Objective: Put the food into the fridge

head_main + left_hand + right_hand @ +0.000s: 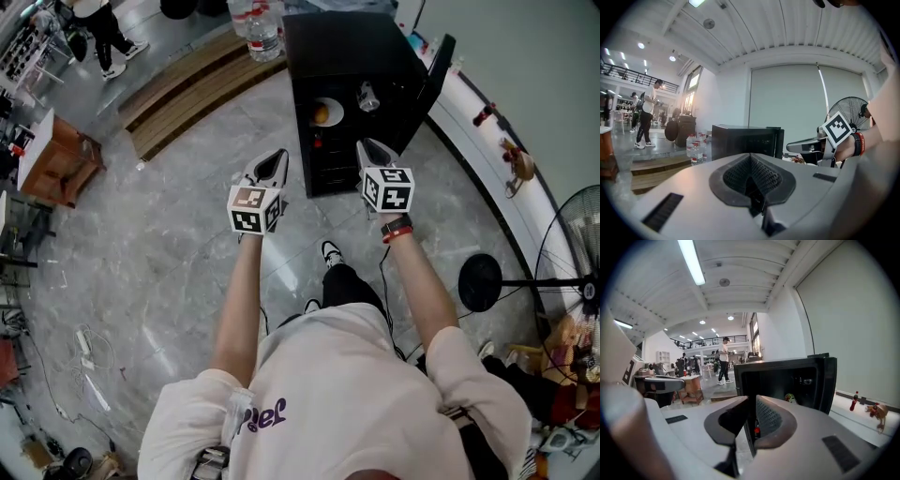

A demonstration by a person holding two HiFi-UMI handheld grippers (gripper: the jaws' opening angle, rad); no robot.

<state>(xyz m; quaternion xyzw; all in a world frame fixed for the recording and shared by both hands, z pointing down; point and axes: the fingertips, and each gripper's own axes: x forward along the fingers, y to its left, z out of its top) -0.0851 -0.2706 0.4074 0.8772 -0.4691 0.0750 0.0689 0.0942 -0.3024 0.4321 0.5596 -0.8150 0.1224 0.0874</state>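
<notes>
Both my claws are empty, left claw (277, 157) pinched together, right claw (366, 146) a slit apart, and at twelve o'clock the orange food (322, 113) already sits on its white plate (335, 104) inside the open black box fridge (352, 47).

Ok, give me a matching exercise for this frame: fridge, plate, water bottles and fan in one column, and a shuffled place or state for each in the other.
Things:
1. fridge
2. plate
3. water bottles
4. fan

Places or states:
A. on a shelf inside, with orange food on it
B. standing far right in the head view
C. black, with its door swung open
D. next to the fridge, by the wooden platform

Pairs: 1-C, 2-A, 3-D, 4-B
</notes>
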